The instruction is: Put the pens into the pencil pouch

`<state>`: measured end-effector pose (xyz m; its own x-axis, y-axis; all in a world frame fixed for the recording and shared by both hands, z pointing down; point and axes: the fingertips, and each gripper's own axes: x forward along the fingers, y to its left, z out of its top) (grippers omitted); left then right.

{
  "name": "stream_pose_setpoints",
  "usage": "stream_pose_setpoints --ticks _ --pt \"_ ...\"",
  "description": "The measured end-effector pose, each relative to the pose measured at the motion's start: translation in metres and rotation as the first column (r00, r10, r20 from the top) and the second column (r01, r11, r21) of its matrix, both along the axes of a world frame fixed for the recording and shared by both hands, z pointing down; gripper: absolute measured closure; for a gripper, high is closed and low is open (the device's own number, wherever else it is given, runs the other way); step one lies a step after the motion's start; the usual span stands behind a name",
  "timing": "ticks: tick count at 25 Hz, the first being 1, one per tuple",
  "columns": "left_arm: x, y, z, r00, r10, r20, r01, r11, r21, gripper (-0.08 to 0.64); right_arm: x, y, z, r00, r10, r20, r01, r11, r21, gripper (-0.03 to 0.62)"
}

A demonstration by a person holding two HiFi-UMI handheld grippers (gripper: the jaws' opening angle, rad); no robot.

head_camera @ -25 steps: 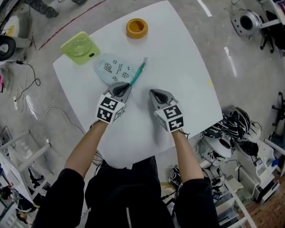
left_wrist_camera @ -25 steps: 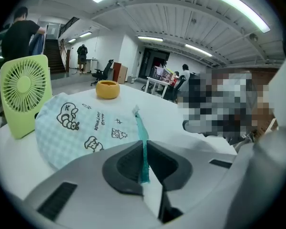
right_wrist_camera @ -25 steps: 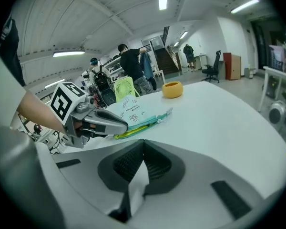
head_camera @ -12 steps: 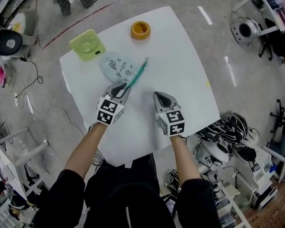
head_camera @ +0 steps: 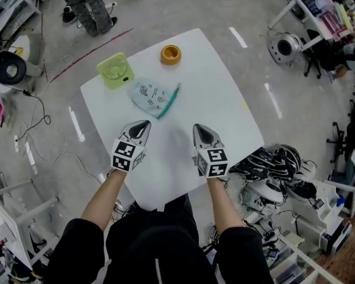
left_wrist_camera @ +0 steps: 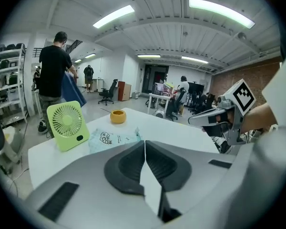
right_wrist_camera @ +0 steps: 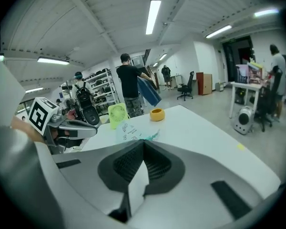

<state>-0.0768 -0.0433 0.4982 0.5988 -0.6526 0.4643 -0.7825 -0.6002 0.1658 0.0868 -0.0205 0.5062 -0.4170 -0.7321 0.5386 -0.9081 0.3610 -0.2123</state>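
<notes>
A pale blue-green pencil pouch [head_camera: 150,96] with printed drawings lies flat on the white table [head_camera: 213,93]. A teal pen [head_camera: 170,101] lies slanted along the pouch's right edge; I cannot tell whether any of it is inside. My left gripper [head_camera: 143,125] hangs shut and empty just short of the pouch, clear of the pen. Level with it to the right, my right gripper [head_camera: 199,128] is shut too, holding nothing. The left gripper view shows shut jaws [left_wrist_camera: 144,142] with the pouch [left_wrist_camera: 112,138] beyond. The right gripper view shows shut jaws [right_wrist_camera: 144,142], the pouch [right_wrist_camera: 128,130] and the pen [right_wrist_camera: 151,136].
A light green desk fan [head_camera: 115,70] lies at the table's far left, and a yellow ring-shaped object [head_camera: 170,54] sits at the far edge. A person [head_camera: 83,2] stands on the floor beyond the table. Helmets [head_camera: 278,161] lie by the right corner.
My left gripper has come off the pen's near end. Both grippers have lifted and drawn back toward me. The pen stays by the pouch.
</notes>
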Motion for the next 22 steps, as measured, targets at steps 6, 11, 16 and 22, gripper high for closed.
stream_pose_setpoints --ticks 6,11,16,22 --pt "-0.021 0.018 -0.053 0.999 0.001 -0.042 0.003 0.996 0.09 0.534 -0.011 0.013 -0.056 0.999 0.034 -0.024 -0.031 0.992 0.126 0.583" --pt "-0.038 0.022 -0.094 0.996 -0.006 -0.084 0.019 0.987 0.157 0.534 -0.022 0.019 -0.106 0.998 0.057 -0.042 -0.045 0.97 0.238 0.583" --pt "-0.05 0.029 -0.131 0.993 0.001 -0.117 0.025 0.975 0.219 0.534 -0.03 0.026 -0.144 0.997 0.063 -0.048 -0.045 0.95 0.31 0.583" --pt "-0.065 0.04 -0.16 0.989 0.018 -0.147 0.023 0.963 0.269 0.534 -0.042 0.038 -0.165 0.997 0.074 -0.038 -0.056 0.934 0.353 0.584"
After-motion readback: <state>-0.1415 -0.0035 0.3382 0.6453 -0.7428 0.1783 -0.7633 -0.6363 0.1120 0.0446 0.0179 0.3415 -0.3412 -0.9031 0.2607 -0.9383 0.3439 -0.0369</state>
